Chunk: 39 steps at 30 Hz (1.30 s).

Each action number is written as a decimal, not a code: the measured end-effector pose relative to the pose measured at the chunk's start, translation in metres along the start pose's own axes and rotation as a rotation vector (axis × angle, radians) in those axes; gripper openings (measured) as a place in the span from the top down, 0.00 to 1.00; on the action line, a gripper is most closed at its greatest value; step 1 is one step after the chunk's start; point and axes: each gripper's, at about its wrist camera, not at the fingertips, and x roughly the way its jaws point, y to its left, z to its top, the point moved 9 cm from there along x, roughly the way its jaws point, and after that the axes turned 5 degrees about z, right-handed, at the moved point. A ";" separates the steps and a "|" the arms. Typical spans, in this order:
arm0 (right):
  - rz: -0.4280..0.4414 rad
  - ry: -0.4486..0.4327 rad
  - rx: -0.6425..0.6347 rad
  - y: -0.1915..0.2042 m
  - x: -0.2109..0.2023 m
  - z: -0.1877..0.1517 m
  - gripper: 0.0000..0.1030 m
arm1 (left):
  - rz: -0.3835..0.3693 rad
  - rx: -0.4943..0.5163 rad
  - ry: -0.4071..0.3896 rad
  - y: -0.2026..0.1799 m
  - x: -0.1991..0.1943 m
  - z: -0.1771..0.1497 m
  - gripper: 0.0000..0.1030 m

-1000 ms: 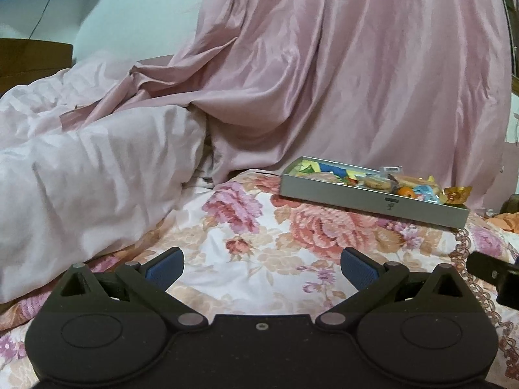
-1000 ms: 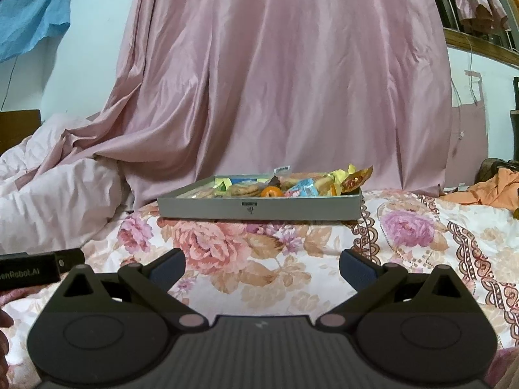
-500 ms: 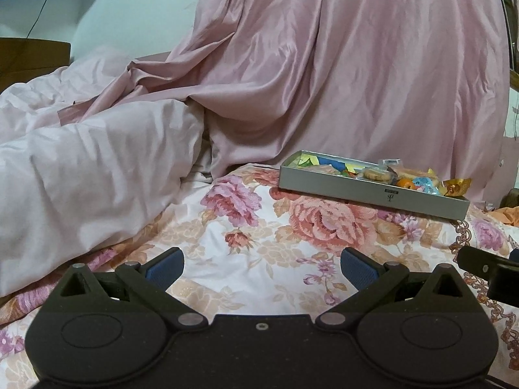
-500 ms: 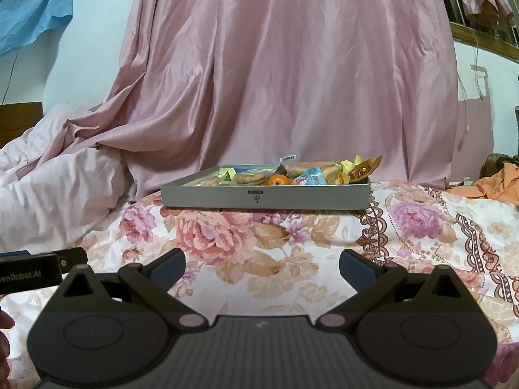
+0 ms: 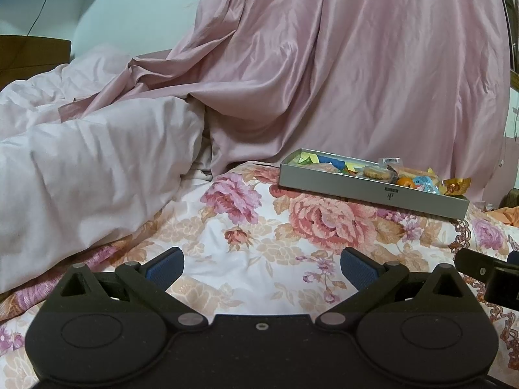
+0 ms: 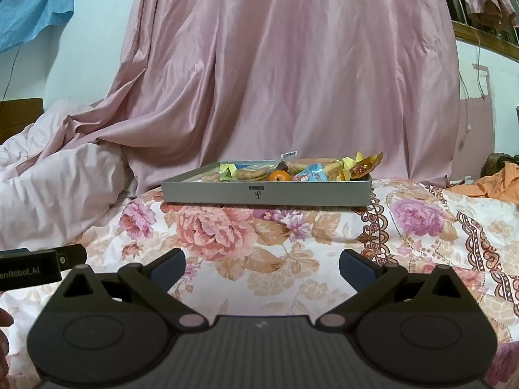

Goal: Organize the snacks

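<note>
We've got both grippers, left [image 5: 262, 267] & right [image 6: 262, 267], spread wide w/ nothing held, near the snack tray [image 6: 266, 192] on the bed [image 6: 292, 259].

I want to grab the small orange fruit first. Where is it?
In the right wrist view, the orange fruit sits mid-tray in the grey tray, by its front wall, between the round biscuits and a blue packet.

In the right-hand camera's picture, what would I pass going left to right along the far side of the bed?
Crumpled pale pink duvet → shallow grey rectangular tray of snacks → crumpled orange cloth.
</note>
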 end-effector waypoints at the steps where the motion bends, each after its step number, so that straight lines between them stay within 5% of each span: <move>1: 0.001 0.000 0.000 0.000 0.000 0.000 0.00 | -0.001 -0.001 0.000 0.000 0.000 0.000 0.01; 39: 0.002 0.017 0.003 0.002 0.003 -0.005 0.00 | 0.000 0.001 0.002 0.000 0.000 -0.002 0.01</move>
